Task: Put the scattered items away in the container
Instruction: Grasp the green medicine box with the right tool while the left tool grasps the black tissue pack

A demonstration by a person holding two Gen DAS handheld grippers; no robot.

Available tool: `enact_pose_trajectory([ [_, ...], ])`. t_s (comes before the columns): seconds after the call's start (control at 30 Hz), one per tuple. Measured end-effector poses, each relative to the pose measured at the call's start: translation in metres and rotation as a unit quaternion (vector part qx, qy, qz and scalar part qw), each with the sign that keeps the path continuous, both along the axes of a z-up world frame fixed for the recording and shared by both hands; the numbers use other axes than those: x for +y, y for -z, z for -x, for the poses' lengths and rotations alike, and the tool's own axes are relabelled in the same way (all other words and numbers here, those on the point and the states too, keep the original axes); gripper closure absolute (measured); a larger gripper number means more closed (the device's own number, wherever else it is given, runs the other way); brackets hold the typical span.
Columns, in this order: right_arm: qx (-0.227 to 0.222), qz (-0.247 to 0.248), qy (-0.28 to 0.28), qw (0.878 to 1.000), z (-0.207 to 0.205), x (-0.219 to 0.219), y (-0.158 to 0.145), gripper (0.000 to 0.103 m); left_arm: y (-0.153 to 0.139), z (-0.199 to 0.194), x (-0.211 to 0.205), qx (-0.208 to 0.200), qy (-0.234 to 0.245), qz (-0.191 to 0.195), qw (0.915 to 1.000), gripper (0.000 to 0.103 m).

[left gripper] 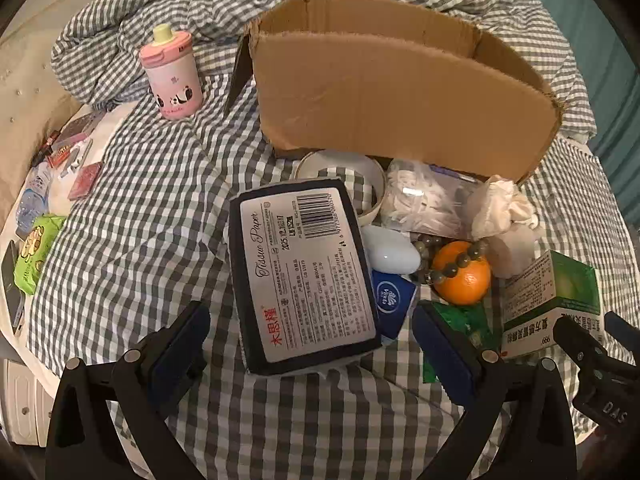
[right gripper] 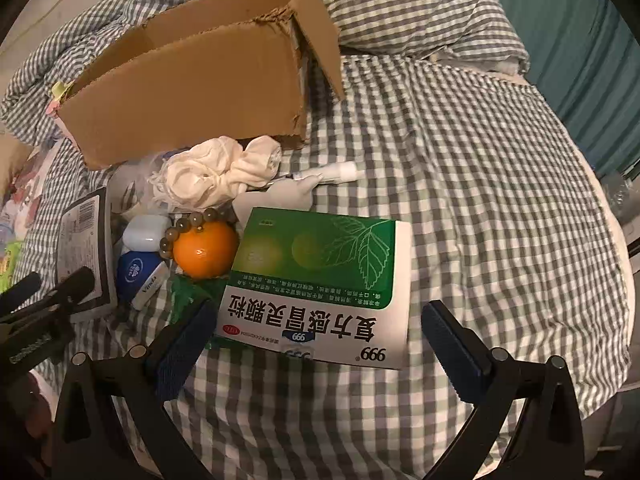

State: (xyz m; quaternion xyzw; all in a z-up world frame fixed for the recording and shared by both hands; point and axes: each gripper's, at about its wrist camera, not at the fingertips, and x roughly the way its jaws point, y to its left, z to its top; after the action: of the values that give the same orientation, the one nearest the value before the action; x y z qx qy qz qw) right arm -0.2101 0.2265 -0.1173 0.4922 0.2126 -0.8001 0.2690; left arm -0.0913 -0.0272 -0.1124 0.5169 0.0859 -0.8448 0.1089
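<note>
We have both grippers spread as wide as they go, and neither holds anything. Our left gripper (left gripper: 310, 354) hangs tilted down over the dark-edged tissue paper pack (left gripper: 304, 276), whose white label faces up; the pack's near end lies between the blue pads without touching them. Our right gripper (right gripper: 316, 346) hangs the same way over the green-and-white cardboard medicine box (right gripper: 320, 284), which lies flat on the grey-and-white checked bedsheet (right gripper: 480, 200), its near edge between the open pads.

The open brown cardboard box (left gripper: 400, 92) stands on the sheet beyond the pile, toward the rumpled bedding at the far edge of the bed, and we cannot see inside it. Just in front of it lie a roll of tape (left gripper: 348, 176), a clear bag of white bits (left gripper: 420, 200) and crumpled white cloth (right gripper: 212, 176). Nearer us sit an orange fruit (right gripper: 204, 250) with a string of grey-green beads (right gripper: 188, 224) draped on it, a white glossy case (right gripper: 144, 232) and a blue-and-white packet (right gripper: 138, 274), all crowded together. A pink bottle with a pale yellow cap (left gripper: 172, 76) stands upright to the left of the box, well apart from the pile.
</note>
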Motion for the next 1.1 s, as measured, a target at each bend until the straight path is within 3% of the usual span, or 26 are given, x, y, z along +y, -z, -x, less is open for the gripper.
enact_pose_trajectory([
  [0.33,-0.013,-0.027,0.004,1.000,0.008,-0.013,0.022,0.000,0.020,0.013,-0.005,-0.023,-0.031,-0.001,0.9993,0.000],
  [0.57,-0.069,-0.041,0.024,0.996,0.025,-0.005,0.057,0.004,0.036,0.024,-0.009,-0.044,-0.049,-0.001,0.9978,0.000],
  [0.83,-0.049,-0.043,0.007,0.998,0.023,-0.004,0.050,0.008,0.054,0.042,-0.014,-0.051,-0.056,-0.011,0.9971,0.000],
  [0.87,-0.045,-0.041,0.006,0.998,0.022,-0.003,0.048,0.009,0.054,0.043,-0.013,-0.051,-0.053,-0.011,0.9973,0.002],
  [1.0,-0.032,-0.030,-0.002,0.999,0.017,-0.002,0.036,0.009,0.045,0.038,-0.012,-0.036,-0.049,0.005,0.9981,0.038],
  [1.1,-0.026,-0.022,-0.009,0.999,0.010,0.003,0.028,0.010,0.041,0.033,-0.016,-0.034,-0.054,-0.004,0.9979,0.052],
])
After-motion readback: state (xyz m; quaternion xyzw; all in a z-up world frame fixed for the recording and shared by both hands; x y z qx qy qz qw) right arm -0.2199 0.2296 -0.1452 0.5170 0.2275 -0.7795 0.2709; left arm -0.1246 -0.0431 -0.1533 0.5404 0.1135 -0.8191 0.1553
